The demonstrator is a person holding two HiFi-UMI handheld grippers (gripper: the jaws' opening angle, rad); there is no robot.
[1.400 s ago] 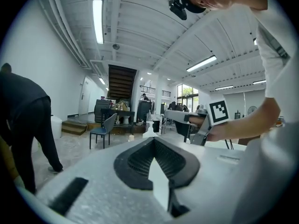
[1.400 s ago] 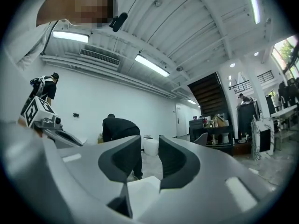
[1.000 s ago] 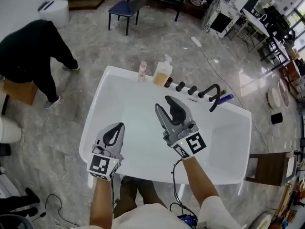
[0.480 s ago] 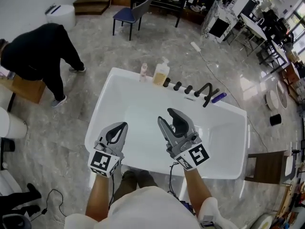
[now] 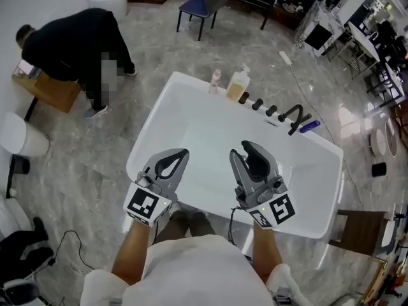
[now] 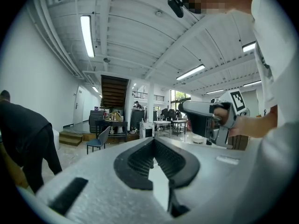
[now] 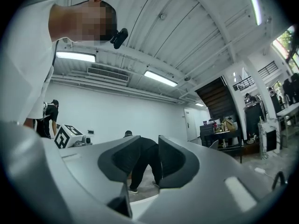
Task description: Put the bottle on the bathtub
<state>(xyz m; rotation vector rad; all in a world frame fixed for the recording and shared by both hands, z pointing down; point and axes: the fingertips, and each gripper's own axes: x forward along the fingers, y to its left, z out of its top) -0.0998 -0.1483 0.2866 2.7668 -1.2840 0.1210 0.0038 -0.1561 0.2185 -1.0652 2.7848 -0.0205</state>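
A white bathtub (image 5: 144, 150) lies below me in the head view. On its far rim stand a small pink bottle (image 5: 216, 81) and a yellow pump bottle (image 5: 239, 85). My left gripper (image 5: 184, 151) hovers over the tub's near left part, shut and empty; in the left gripper view (image 6: 153, 140) its tips meet. My right gripper (image 5: 241, 149) hangs over the tub's near middle. Its jaws have just been closing, and a gap with nothing in it still shows between them in the right gripper view (image 7: 149, 142). Both grippers are far from the bottles.
Black knobs and a curved black faucet (image 5: 294, 117) line the far rim, with a purple object (image 5: 310, 125) beside them. A person in black (image 5: 70, 40) bends over a cardboard box (image 5: 48, 91) at the left. A blue chair (image 5: 204, 5) stands behind and a wooden stool (image 5: 363, 231) at the right.
Both grippers have drawn back from the tub's middle toward its near edge and risen. The right jaws have narrowed. The person in black has shifted in view.
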